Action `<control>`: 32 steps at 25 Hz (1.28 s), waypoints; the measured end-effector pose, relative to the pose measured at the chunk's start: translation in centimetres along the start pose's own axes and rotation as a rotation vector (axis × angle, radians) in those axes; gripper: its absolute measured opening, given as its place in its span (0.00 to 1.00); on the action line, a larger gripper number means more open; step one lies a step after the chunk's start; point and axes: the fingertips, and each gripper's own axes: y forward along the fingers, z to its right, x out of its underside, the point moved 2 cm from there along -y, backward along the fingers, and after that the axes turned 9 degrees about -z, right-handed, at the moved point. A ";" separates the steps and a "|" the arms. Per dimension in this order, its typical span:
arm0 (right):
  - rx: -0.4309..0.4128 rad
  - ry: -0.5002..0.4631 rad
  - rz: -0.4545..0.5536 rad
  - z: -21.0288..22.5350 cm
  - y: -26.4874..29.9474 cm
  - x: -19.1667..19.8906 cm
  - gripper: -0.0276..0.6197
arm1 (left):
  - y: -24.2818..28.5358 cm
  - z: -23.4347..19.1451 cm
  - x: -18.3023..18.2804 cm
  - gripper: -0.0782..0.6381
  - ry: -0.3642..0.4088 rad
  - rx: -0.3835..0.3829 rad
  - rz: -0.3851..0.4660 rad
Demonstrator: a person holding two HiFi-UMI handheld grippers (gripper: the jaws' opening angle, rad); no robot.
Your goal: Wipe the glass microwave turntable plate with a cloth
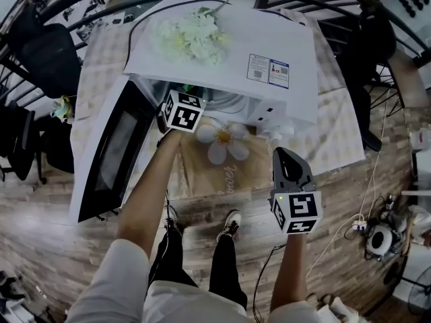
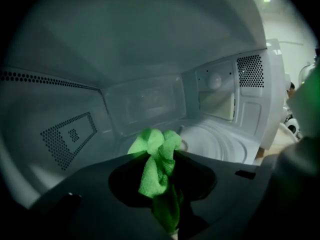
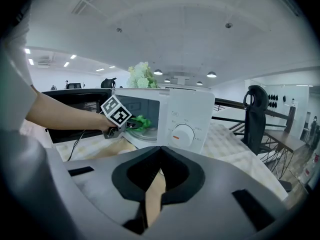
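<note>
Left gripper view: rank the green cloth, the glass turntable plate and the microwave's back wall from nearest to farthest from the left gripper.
1. green cloth, clamped between the jaws of the left gripper.
2. glass turntable plate, ahead, low and to the right.
3. back wall, straight ahead behind the plate, farthest in.

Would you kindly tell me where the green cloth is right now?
In the left gripper view, the green cloth sits centre-low, pinched in the left hand-held gripper inside the open microwave, over the glass turntable plate.
</note>
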 end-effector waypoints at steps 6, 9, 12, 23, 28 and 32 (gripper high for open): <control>-0.006 -0.002 0.013 -0.4 0.3 -0.6 0.06 | -0.7 3.9 -0.5 0.27 0.064 0.058 -0.015; -0.010 -0.001 0.009 -0.6 0.3 -0.5 0.06 | -0.8 5.8 -1.0 0.27 0.072 0.089 -0.013; -0.006 -0.001 0.004 -0.4 0.2 -0.2 0.06 | -0.7 7.8 -1.6 0.27 0.086 0.129 -0.004; 0.022 0.015 -0.006 0.7 0.2 -0.2 0.06 | -0.8 13.0 -4.6 0.27 0.010 0.319 0.025; 0.021 0.017 -0.009 0.8 0.5 -0.3 0.06 | -2.3 6.5 -6.0 0.28 -0.016 0.139 0.219; 0.021 0.013 -0.011 0.8 0.7 -0.2 0.06 | -0.8 0.3 -5.1 0.28 0.115 -0.094 0.157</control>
